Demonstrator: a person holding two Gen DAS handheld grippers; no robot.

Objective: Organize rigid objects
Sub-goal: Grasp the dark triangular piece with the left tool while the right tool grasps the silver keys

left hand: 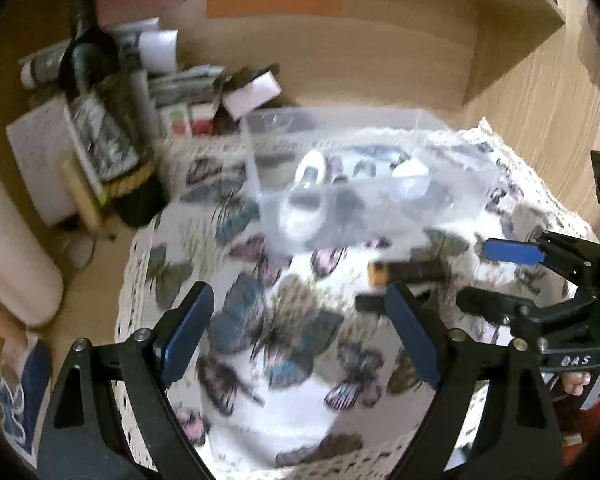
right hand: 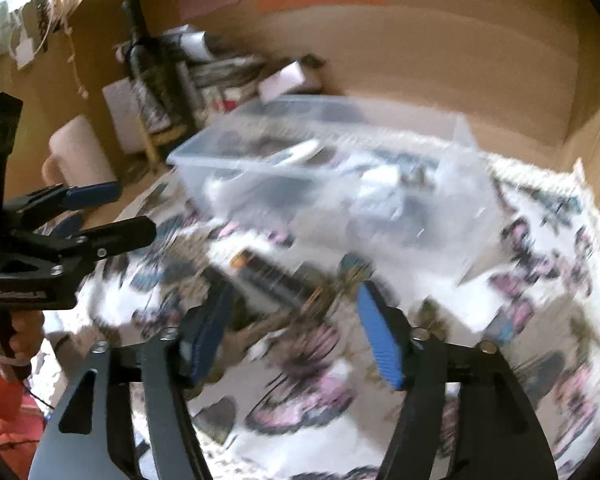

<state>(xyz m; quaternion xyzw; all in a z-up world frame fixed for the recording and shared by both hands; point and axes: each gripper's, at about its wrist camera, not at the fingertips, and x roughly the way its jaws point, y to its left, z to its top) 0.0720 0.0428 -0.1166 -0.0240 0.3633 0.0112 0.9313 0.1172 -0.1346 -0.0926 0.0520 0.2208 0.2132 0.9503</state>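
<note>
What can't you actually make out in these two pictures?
- Items inside the clear plastic box: both views, motion blur and the frosted walls hide what they are.
- Dark stick-like object on the butterfly cloth: blurred, identity unclear.
- Bottle label: left view, too smeared to read.
- Person's hand: right view, cut off by the edge.
</note>
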